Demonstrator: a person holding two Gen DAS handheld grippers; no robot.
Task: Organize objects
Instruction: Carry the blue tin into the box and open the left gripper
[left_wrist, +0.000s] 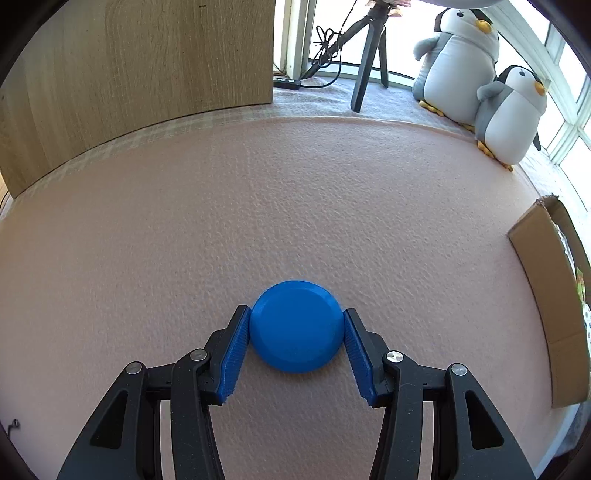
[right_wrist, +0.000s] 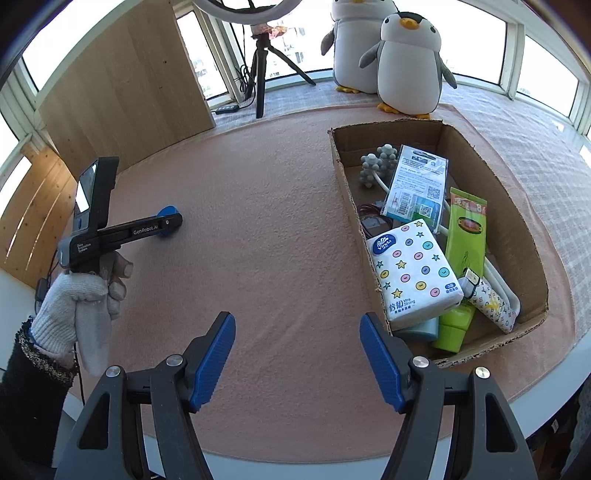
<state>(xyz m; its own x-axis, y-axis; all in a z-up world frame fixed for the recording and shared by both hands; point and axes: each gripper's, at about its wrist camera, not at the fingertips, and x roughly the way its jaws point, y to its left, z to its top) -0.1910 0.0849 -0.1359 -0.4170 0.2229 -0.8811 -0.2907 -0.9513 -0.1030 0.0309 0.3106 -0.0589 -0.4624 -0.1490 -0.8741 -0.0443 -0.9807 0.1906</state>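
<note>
The left gripper, marked "GenRobot.AI", is clamping a blue disc; the right gripper is hanging open beside a box holding "Vinda" tissues.

Both pictures are bright with daylight. The light comes from the windows behind the plush penguins, and the glass there is overexposed to plain white. In the left wrist view the window at the right edge is also washed out. Shadows on the pink mat are soft and weak. The fisheye lens bends straight lines strongly: the wooden panel and the cardboard box curve near the edges, and the corners go black. The centre is sharp; the mat texture looks slightly smeared low in the left view.
</note>
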